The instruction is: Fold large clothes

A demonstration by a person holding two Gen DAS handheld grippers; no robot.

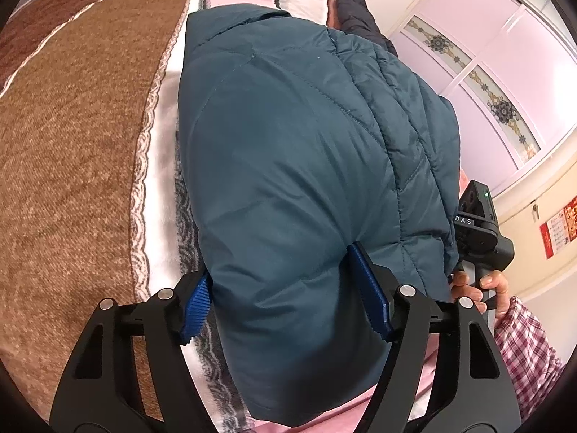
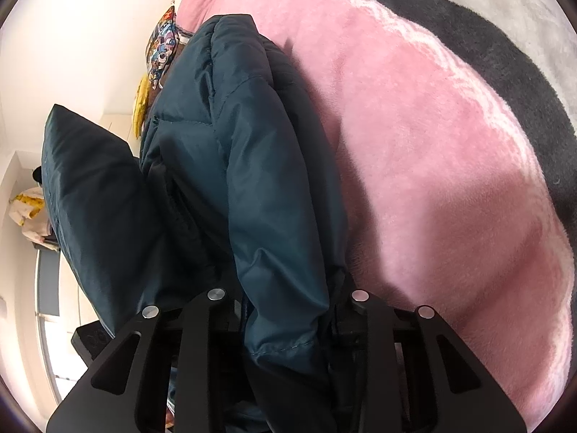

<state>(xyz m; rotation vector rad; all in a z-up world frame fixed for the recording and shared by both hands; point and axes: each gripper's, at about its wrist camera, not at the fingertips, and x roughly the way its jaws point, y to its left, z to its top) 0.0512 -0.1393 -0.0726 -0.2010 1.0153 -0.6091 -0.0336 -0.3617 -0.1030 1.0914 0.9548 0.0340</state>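
On the bed [image 1: 72,137], over its brown and pink blankets, lies the teal puffer jacket [image 1: 306,151], bunched into a thick roll. The left gripper [image 1: 288,296] straddles the near end of that roll: its blue fingers [image 1: 371,288] sit fairly wide, one on each side of the padded bulk, and both seem to press into the fabric, so it looks held. The right gripper [image 2: 288,306] has a narrower bite on a gathered fold of the jacket at the roll's other side; its own pads are buried in cloth, so I judge the grip from the fabric bunched between the arms. A hand [image 1: 479,288] in a checked sleeve holds that tool.

The risk is slippage. The shell is slick and the filling springy, so a wide pinch on the left may catch only air-filled padding and let go under a pull. The loose sleeve [image 2: 83,195] hanging off the bed could drag and undo the fold.
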